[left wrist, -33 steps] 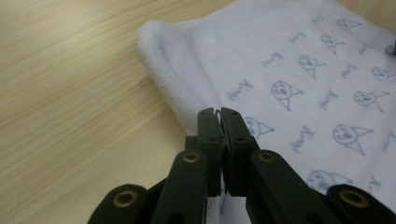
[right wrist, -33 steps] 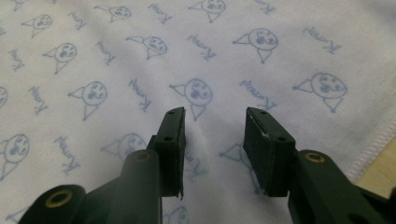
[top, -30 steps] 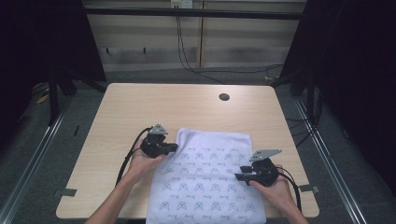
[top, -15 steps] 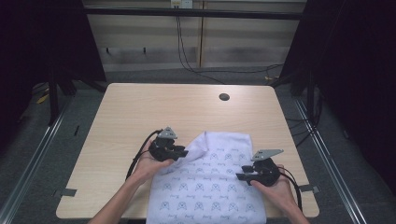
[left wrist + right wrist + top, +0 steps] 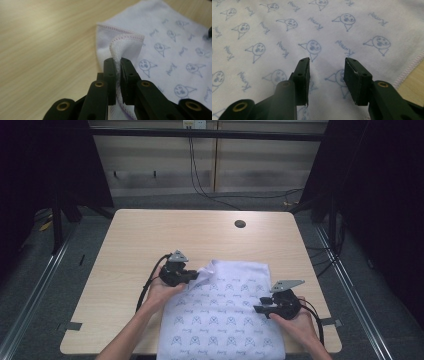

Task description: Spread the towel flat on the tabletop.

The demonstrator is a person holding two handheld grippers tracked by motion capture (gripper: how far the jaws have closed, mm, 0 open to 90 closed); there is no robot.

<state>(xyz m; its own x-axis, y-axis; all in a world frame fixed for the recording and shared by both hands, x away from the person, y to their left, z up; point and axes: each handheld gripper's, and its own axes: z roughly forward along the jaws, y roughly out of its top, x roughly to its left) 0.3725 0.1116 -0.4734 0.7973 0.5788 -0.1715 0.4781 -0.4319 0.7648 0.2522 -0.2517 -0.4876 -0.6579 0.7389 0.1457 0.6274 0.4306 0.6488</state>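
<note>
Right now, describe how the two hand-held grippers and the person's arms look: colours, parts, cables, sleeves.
Both are black. The left hand-held gripper and the right hand-held gripper each carry a grey three-cornered plate on top and trail a black cable. Up close, each has two flat rectangular black jaws on linkages with brass-coloured pivot rings. The forearms are bare, with no sleeves in sight.

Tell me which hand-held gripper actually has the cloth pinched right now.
The left hand-held gripper: its jaws are closed on the lifted, folded-over corner of the patterned cloth. The right hand-held gripper sits over the cloth with jaws apart, gripping nothing.
</note>
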